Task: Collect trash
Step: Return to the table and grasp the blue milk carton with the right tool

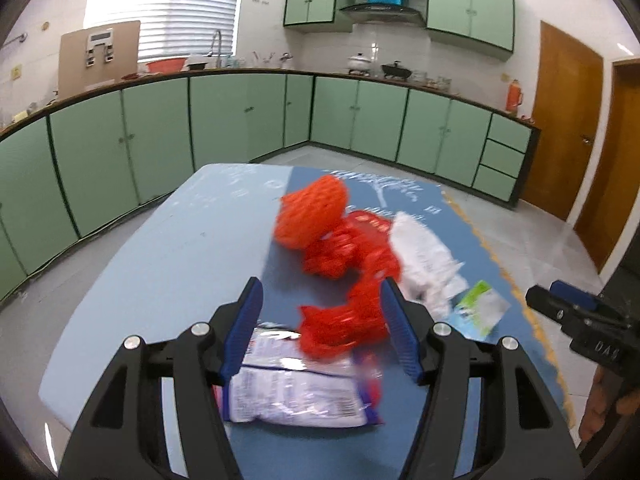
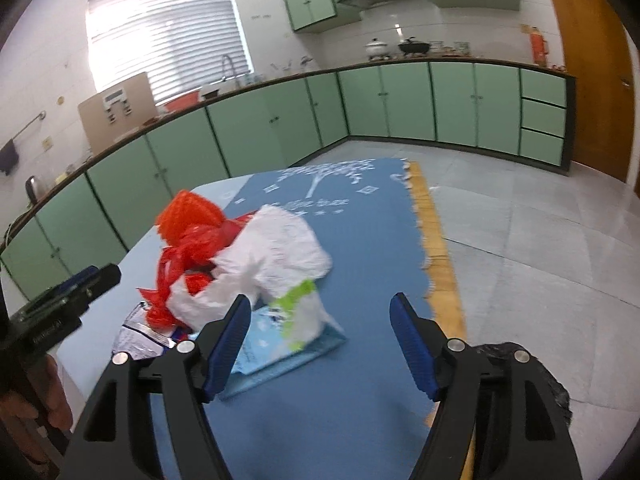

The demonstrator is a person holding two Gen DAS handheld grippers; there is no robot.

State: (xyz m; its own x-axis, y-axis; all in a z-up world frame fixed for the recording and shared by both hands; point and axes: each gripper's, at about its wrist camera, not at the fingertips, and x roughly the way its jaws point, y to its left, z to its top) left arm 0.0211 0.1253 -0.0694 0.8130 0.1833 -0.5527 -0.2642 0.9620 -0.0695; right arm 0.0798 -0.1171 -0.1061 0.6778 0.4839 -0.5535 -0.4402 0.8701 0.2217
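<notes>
The left gripper (image 1: 322, 292) is hanging open over the blue mat (image 1: 276, 276), its pads pressing on nothing, with a crinkled silver-white snack wrapper (image 1: 296, 392) lying nearest, below and between its fingers. The right gripper (image 2: 320, 312) is also standing apart and gripping nothing, above a light-blue-and-green packet (image 2: 292, 332). Just beyond, a red mesh net bag (image 1: 348, 256) and a crumpled white plastic bag (image 2: 276, 256) are touching in one pile. Farthest in that pile, an orange foam net (image 1: 310, 216) is resting.
</notes>
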